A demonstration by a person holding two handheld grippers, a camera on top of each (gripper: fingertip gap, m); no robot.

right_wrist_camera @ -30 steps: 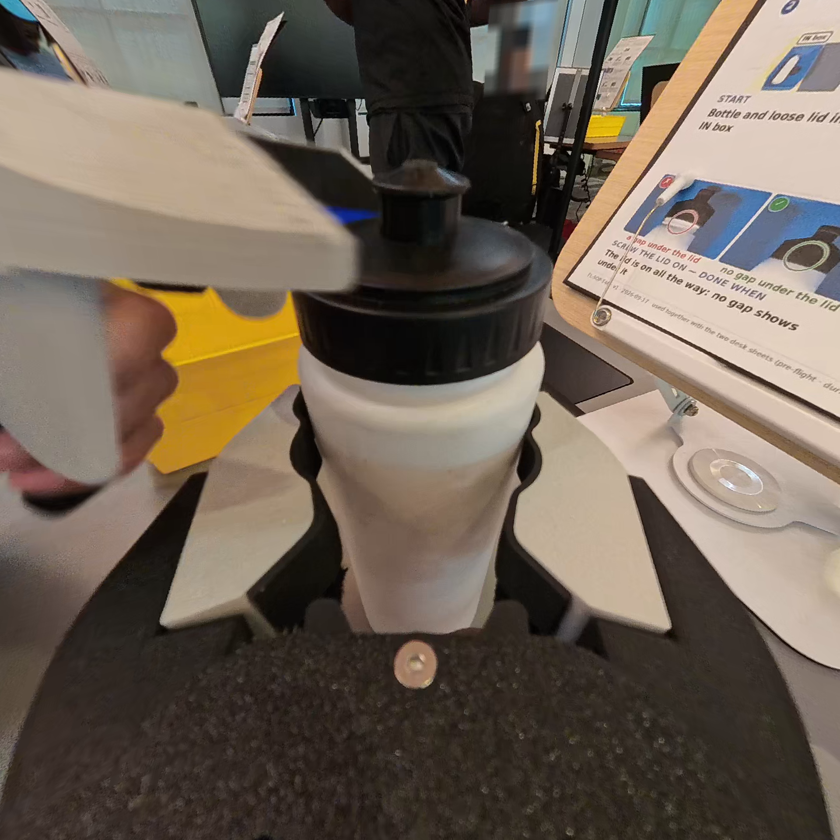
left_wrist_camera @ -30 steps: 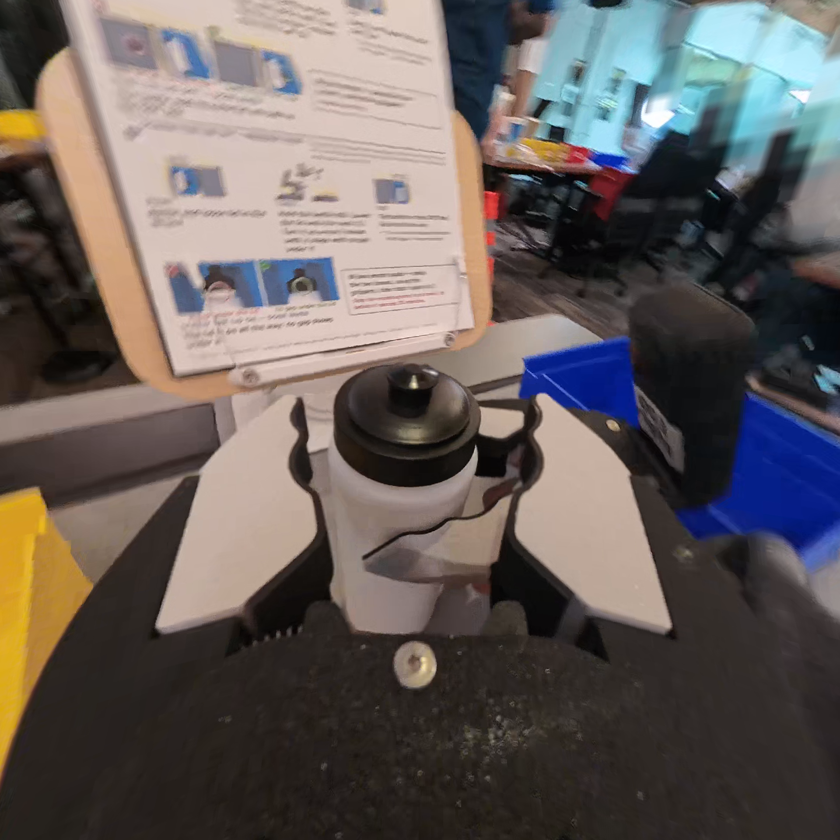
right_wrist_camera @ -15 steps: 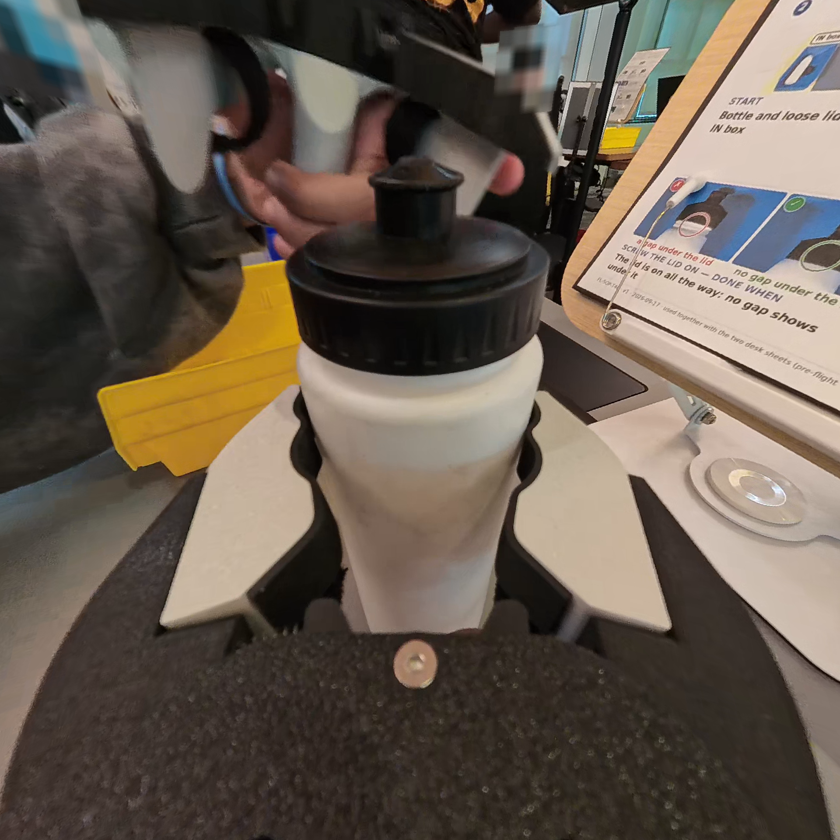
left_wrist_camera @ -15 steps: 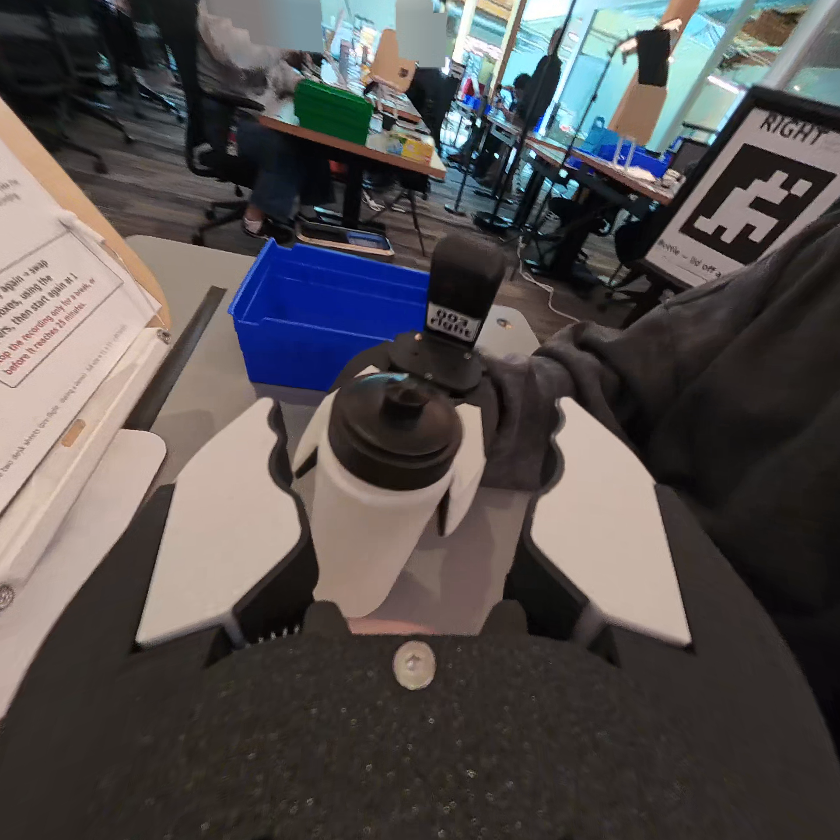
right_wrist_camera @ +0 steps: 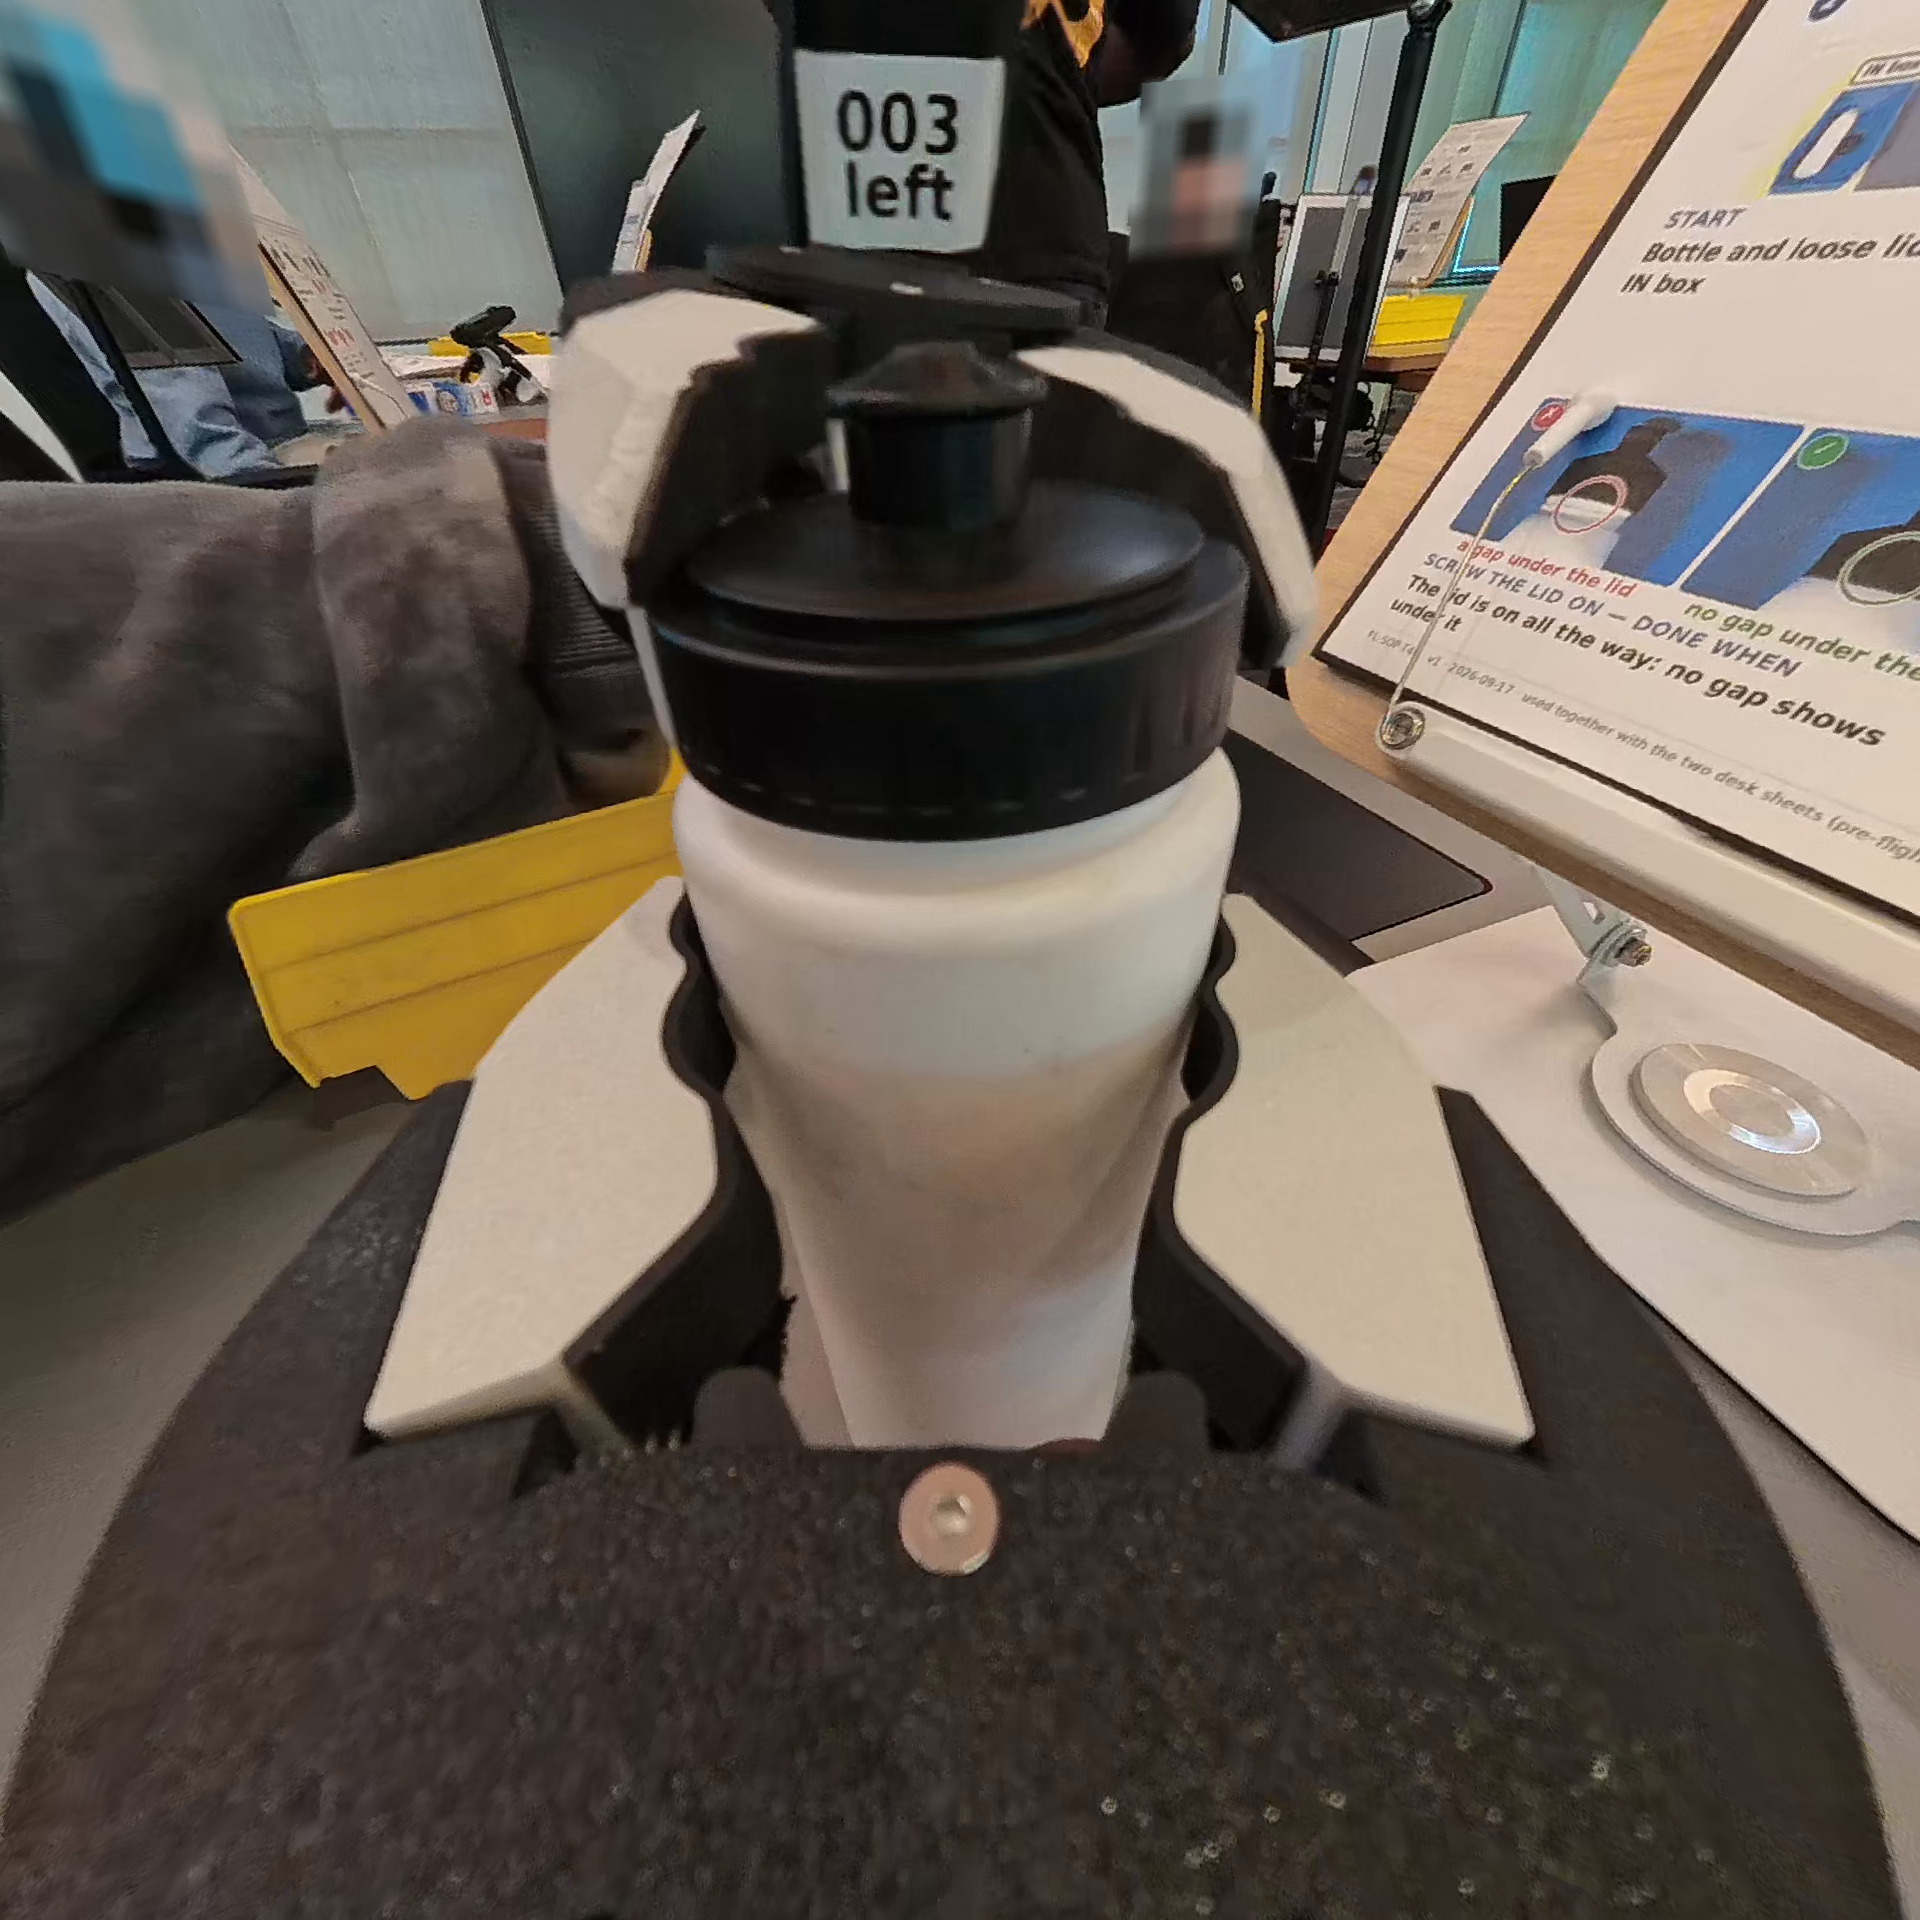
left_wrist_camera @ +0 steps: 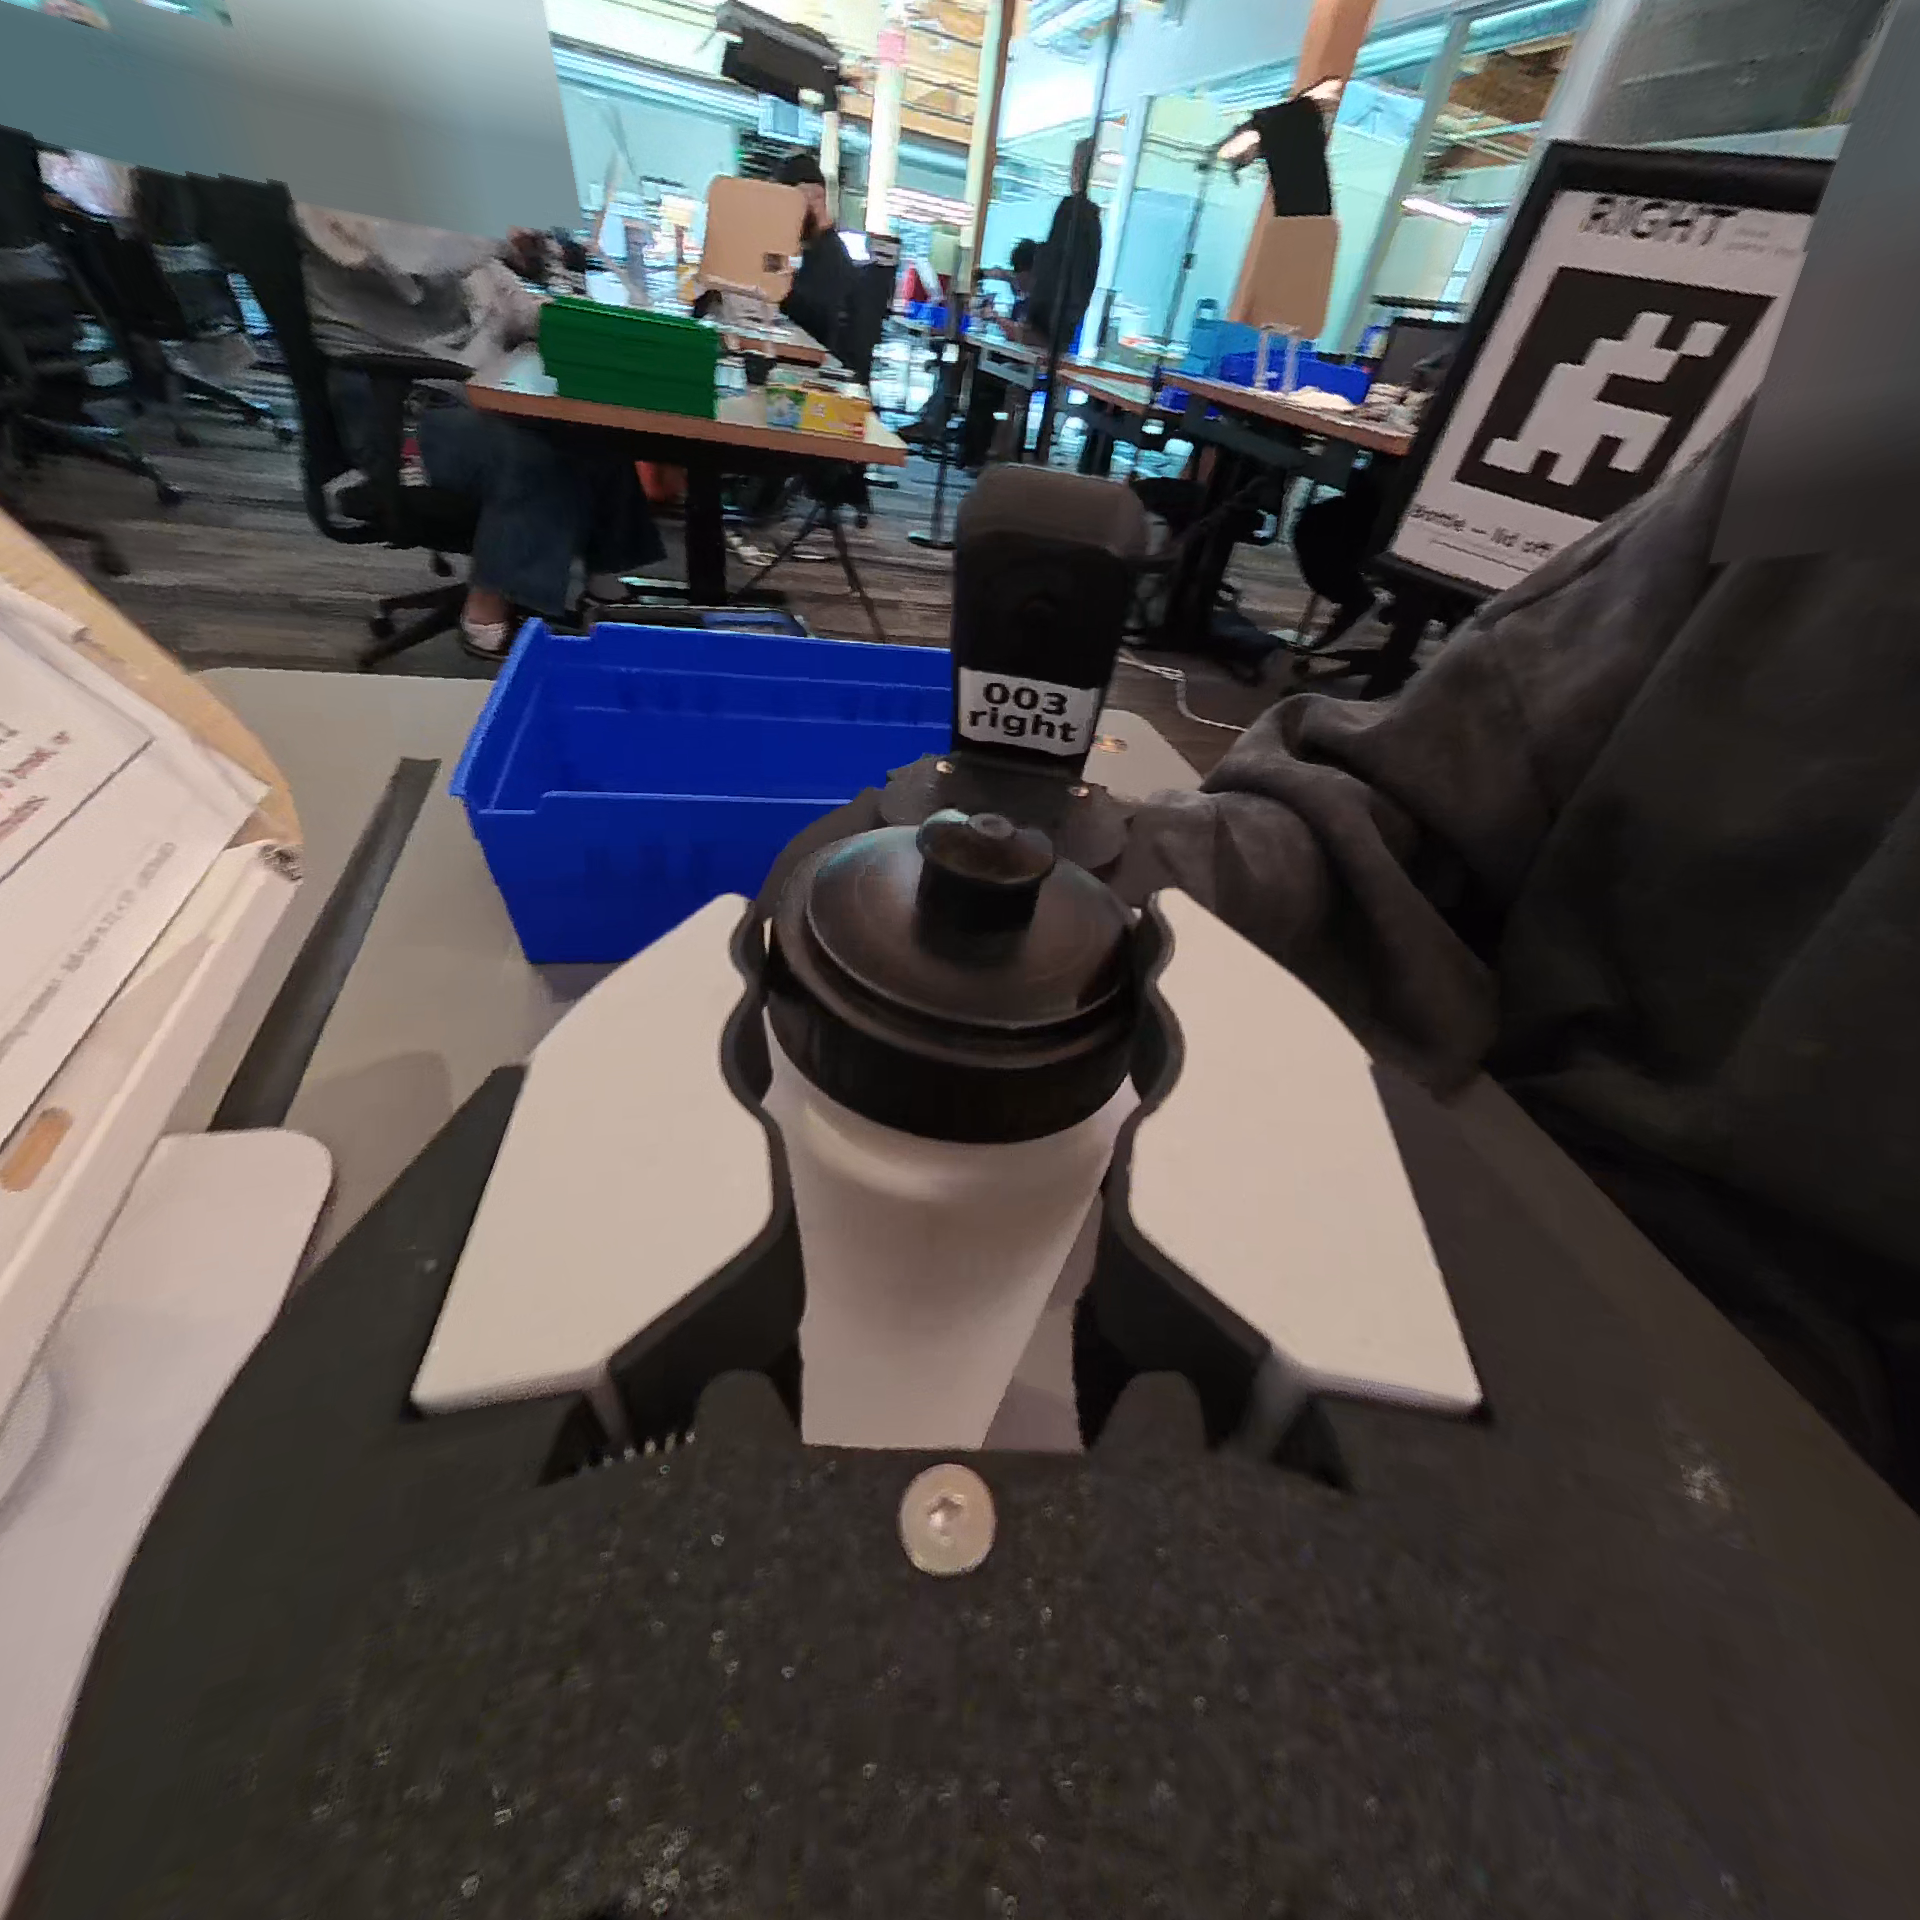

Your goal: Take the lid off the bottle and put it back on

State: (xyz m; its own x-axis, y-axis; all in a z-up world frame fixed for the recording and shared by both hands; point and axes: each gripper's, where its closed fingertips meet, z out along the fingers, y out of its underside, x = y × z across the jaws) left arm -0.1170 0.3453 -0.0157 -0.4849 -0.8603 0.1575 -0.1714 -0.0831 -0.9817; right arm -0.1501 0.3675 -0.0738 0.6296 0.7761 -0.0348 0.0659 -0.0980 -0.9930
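Observation:
A white bottle (right_wrist_camera: pixel 951 1039) with a black screw lid (right_wrist_camera: pixel 951 675) stands upright between both grippers. My right gripper (right_wrist_camera: pixel 951 914) is shut on the bottle's white body below the lid. My left gripper (left_wrist_camera: pixel 951 935) comes from the opposite side and is shut on the lid (left_wrist_camera: pixel 945 997), with one finger against each side of its rim. In the right wrist view the left gripper's white fingers (right_wrist_camera: pixel 623 436) flank the lid and its spout. In the left wrist view the right gripper's black body (left_wrist_camera: pixel 1034 613) rises behind the bottle (left_wrist_camera: pixel 935 1247). The lid sits down on the bottle.
A blue bin (left_wrist_camera: pixel 665 790) stands behind the bottle in the left wrist view. A yellow bin (right_wrist_camera: pixel 436 966) lies on the left in the right wrist view. A tilted instruction board (right_wrist_camera: pixel 1662 520) on a white base (right_wrist_camera: pixel 1507 1039) is close by. Grey sleeves (left_wrist_camera: pixel 1558 883) hold the grippers.
My left gripper let go of the lid, swung round away from the board, moved back in and shut on the lid again. My right gripper kept its hold on the bottle.

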